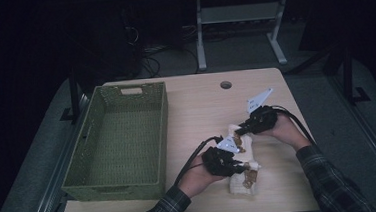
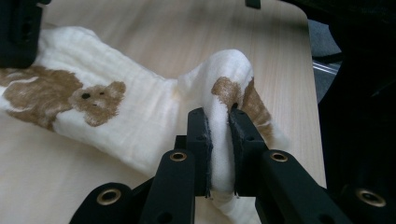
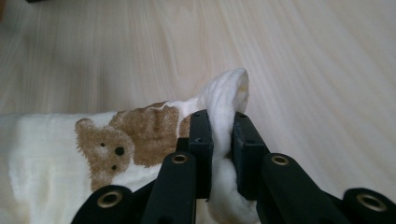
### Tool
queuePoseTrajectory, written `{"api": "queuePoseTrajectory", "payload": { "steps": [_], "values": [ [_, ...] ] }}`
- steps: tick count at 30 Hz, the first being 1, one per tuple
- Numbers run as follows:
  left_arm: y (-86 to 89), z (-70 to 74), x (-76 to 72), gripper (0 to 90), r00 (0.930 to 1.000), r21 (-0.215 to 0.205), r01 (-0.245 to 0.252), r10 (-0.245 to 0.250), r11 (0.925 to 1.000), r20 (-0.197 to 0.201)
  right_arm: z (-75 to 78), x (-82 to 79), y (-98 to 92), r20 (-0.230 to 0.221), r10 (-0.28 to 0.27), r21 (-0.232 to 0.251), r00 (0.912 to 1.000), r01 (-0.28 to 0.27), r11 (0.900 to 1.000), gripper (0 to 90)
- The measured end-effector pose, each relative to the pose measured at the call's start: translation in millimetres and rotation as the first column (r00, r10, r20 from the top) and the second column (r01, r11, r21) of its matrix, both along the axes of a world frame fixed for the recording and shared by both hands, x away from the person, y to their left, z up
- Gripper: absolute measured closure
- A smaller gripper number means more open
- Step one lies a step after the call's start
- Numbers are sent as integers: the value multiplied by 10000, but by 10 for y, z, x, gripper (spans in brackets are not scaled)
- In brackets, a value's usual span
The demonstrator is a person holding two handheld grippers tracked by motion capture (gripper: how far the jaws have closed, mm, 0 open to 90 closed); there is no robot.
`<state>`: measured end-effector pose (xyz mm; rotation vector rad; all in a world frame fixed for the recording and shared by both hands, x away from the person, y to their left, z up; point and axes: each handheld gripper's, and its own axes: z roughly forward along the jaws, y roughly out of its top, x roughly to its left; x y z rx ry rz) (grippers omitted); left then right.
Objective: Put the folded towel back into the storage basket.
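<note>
Looking down and forward from above the table [image 1: 191, 106], with 2 close jaw-level views sharing the bear-print cloth [image 2: 140, 116].

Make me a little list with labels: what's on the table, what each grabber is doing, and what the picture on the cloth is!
table: wooden table
cloth: white cloth printed with brown bears, bunched near the front edge
left gripper: shut on a raised fold of the cloth
right gripper: shut on another fold of the cloth
basket: green basket on the left side, nothing visible inside
hole: round hole in the tabletop near the far edge
</note>
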<state>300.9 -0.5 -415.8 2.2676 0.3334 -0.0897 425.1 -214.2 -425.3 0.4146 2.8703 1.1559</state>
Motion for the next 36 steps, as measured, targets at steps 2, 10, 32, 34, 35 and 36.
{"api": "queuePoseTrajectory", "payload": {
  "steps": [2, 10, 32, 34, 35, 36],
  "values": [
    [48, 86, 16, 798, 9999, -13, -93, 93, 10000, 68, 83, 11, 14, 99, -1, 46, 10000, 0, 10000, 804],
    [243, 486, 47, 798, 9984, -13, -503, 503, 9987, 254, 445, 86, 184, 678, 289, 263, 9973, -308, 9992, 804],
    [1337, 1199, 239, 797, 9934, -630, -881, 924, 9941, 675, 1095, 364, 1189, 1438, 1170, 273, 9827, -1221, 9921, 804],
    [1458, 1224, 239, 797, 9920, -703, -994, 1044, 9926, 715, 1138, 384, 1294, 1488, 1249, 301, 9809, -1307, 9910, 804],
    [1522, 1236, 241, 797, 9911, -717, -1040, 1094, 9920, 758, 1160, 393, 1345, 1538, 1273, 314, 9799, -1336, 9905, 804],
    [1586, 1246, 239, 798, 9902, -741, -1102, 1159, 9911, 773, 1181, 401, 1398, 1557, 1300, 305, 9792, -1363, 9902, 804]
  ]
}}
